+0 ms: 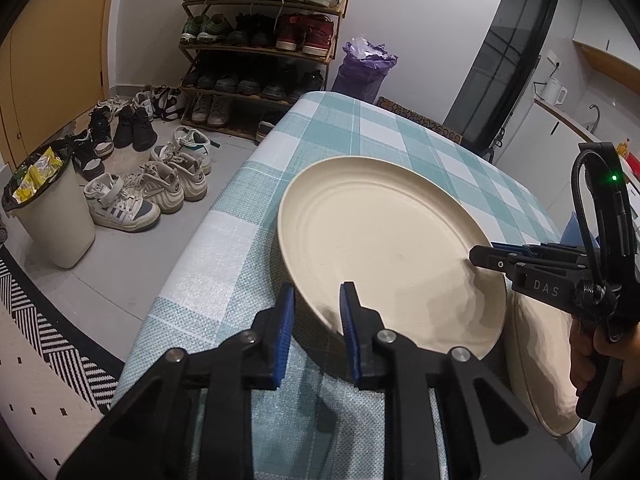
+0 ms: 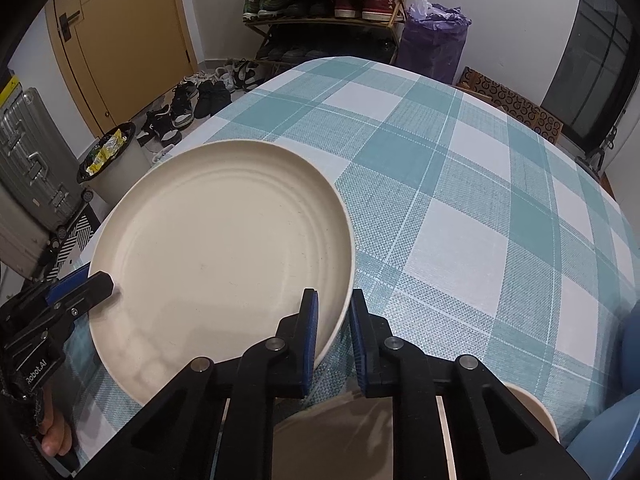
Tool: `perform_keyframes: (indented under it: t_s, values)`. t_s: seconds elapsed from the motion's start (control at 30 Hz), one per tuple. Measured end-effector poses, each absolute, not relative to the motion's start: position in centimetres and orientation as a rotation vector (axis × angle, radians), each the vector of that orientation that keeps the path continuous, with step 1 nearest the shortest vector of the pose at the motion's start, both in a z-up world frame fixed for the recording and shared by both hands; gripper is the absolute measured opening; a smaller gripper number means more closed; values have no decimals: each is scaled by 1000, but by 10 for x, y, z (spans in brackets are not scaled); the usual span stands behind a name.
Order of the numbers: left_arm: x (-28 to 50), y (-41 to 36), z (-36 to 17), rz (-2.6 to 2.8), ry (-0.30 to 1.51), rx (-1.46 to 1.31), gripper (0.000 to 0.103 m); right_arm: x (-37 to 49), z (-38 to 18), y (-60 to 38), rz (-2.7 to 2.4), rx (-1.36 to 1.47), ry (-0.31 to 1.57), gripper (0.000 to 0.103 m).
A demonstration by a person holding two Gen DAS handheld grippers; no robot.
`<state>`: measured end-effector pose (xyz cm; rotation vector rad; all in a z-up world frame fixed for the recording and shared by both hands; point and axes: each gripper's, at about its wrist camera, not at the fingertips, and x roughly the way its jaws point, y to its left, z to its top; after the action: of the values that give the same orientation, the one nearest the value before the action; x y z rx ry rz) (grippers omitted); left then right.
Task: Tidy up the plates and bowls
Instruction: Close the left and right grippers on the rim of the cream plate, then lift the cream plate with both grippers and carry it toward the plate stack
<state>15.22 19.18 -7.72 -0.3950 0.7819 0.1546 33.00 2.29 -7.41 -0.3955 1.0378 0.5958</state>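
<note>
A large cream plate point(image 1: 384, 240) point(image 2: 224, 248) is held a little above the checked tablecloth, slightly tilted. My left gripper point(image 1: 316, 320) straddles its near left rim, one blue pad on each side. My right gripper point(image 2: 334, 328) straddles the opposite rim the same way; it also shows in the left wrist view point(image 1: 484, 254), with my left gripper in the right wrist view point(image 2: 96, 280). A second cream plate point(image 1: 544, 364) point(image 2: 348, 432) lies on the table beneath, at the near right, partly hidden by the fingers.
The table with teal and white checked cloth point(image 2: 460, 200) stretches away behind the plate. A blue dish point(image 2: 612, 440) sits at its right edge. On the floor to the left are a waste bin point(image 1: 52, 216), many shoes point(image 1: 152, 188) and a shoe rack point(image 1: 260, 40).
</note>
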Motion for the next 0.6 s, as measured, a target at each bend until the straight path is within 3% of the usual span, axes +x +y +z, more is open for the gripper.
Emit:
perform_keyframes:
  t_s: [0.6]
  values:
    - [148,193,-68,163,753,-391,21,321,-60,24,597,-413,994,16]
